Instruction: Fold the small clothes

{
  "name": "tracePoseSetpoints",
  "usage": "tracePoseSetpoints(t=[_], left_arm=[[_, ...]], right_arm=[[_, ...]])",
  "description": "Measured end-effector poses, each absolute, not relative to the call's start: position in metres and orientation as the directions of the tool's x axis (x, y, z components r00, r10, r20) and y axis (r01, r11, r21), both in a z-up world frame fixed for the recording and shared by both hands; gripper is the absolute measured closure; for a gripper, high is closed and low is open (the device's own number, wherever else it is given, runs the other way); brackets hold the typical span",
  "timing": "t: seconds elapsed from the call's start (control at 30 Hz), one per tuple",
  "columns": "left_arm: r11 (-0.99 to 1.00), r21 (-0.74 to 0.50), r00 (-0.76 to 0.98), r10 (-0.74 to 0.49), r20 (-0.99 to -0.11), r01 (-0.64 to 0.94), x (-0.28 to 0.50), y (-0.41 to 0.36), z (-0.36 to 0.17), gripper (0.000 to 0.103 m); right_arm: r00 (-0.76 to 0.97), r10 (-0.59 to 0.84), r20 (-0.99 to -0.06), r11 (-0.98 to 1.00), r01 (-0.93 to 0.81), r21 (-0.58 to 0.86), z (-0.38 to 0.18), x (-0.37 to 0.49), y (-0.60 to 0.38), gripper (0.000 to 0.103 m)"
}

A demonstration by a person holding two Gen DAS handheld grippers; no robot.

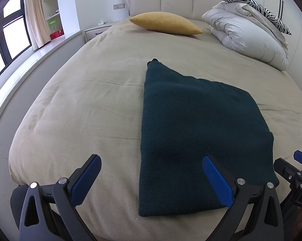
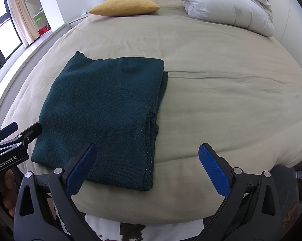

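- Broadly, a beige bed (image 2: 221,92) is filling both views, its sheet lying mostly smooth with faint creases.
- Beyond the bed, a padded headboard (image 1: 171,0) is standing against the wall; a window (image 1: 8,36) and curtain (image 1: 34,14) are showing off its left side, with shelves (image 1: 50,10) beside them.
- Near the headboard, a yellow pillow (image 1: 165,23) is resting, and a bundled white duvet (image 1: 245,34) is sitting to its right under a zebra-print cushion (image 1: 251,4).
- A folded dark green sweater (image 2: 102,116) is lying flat on the bed's near part, touching neither tool.
- The left hand-held gripper (image 1: 151,180) is hanging released, its jaws spread wide at the sweater's near left corner.
- The right hand-held gripper (image 2: 147,168) is likewise gaping, empty, at the sweater's near right corner.
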State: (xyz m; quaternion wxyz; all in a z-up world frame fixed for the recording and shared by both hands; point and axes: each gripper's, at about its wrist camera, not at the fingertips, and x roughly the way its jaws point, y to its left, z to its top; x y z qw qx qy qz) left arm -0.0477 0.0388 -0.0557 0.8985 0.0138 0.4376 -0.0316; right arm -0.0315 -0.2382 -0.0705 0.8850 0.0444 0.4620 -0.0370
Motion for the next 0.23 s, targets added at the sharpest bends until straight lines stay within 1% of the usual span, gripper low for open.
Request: tracePoseSetpoints(t=[0.23], left_arm=[[0.998,-0.008,0.627,-0.050,-0.777,0.069,-0.0460,0.0407,-0.0553,0.000]], right_arm=[[0.571,-0.025,-0.820,0.993,0.108,0.045,-0.0723,-0.0333,-0.2362,0.000]])
